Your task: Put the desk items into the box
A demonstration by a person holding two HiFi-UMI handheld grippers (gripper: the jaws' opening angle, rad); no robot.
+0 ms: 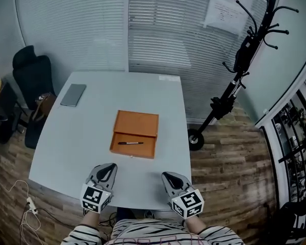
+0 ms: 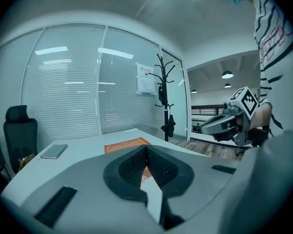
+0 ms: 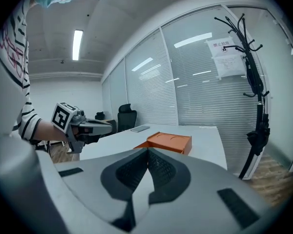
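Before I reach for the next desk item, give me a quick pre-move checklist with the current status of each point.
1. Box open: ok; the pen lies inside it.
2. Item left to pack: ok; a flat grey item lies near the table's far left corner, apart from the box.
3. Left gripper empty: ok; jaws together on nothing.
4. Right gripper empty: ok; jaws together on nothing.
5. Jaws apart for a grasp: not ok; both are shut.

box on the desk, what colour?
Orange: the box shows it best in the head view, lying open on the pale desk.
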